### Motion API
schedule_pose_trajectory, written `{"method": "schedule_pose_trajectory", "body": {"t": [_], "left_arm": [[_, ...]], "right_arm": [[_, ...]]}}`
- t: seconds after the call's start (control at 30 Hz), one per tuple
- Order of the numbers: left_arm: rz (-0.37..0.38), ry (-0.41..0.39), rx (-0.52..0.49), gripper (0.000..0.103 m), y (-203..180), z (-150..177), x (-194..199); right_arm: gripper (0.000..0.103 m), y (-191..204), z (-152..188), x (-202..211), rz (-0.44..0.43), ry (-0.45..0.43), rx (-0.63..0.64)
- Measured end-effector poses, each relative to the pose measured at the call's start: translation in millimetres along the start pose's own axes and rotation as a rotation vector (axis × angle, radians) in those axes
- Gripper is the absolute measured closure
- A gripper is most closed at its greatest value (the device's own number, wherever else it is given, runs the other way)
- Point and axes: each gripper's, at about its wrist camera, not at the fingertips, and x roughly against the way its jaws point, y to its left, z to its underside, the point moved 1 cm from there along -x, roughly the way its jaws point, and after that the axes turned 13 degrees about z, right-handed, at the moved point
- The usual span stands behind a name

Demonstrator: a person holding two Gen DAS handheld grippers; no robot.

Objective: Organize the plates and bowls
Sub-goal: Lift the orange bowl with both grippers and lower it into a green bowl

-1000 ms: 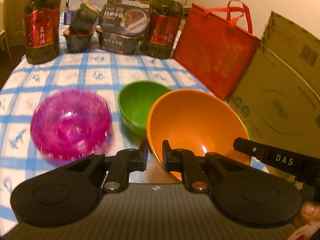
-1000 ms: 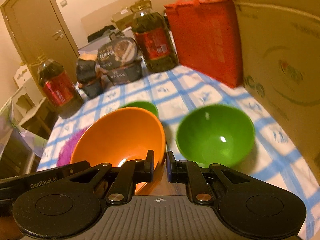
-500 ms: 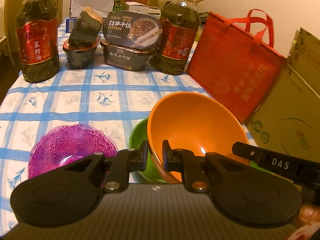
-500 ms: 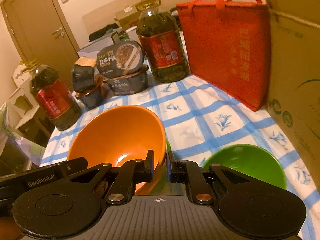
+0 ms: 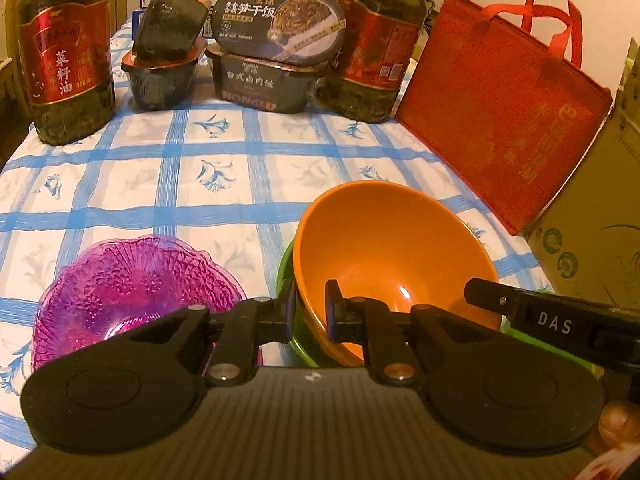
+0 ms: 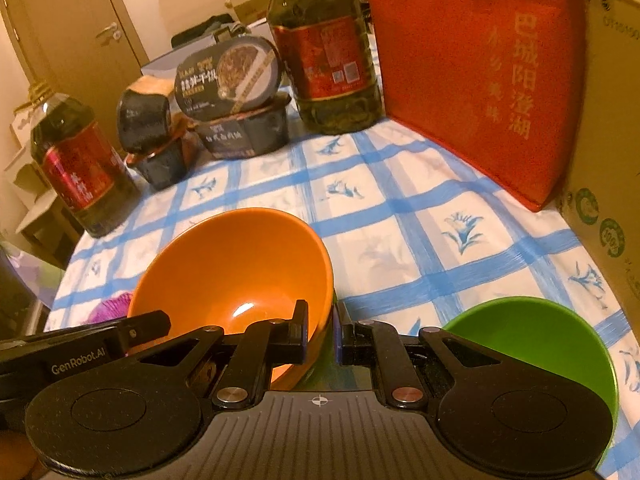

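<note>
An orange bowl is held tilted between both grippers. My left gripper is shut on its left rim, and my right gripper is shut on its right rim. Right under the orange bowl sits a green bowl, with only its left edge showing; I cannot tell whether the two touch. A purple glass bowl stands on the checked tablecloth to the left. A second green bowl stands to the right of my right gripper.
Along the far edge of the table stand two large oil bottles and stacked dark meal boxes. A red tote bag and a cardboard box wall off the right side.
Both grippers carried the orange bowl forward and down over the green bowl, which is now mostly covered. The purple bowl and the second green bowl have slid lower in the views.
</note>
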Motion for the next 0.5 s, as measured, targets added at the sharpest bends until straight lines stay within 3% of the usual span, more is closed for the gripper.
{"method": "schedule_pose_trajectory", "body": {"t": [0.5], "left_arm": [[-0.019,-0.003,-0.013,0.090,4.7,3.9,-7.6]], "right_arm": [[0.091,2.2,6.4,-10.0,0.001,-0.005,0.000]]}}
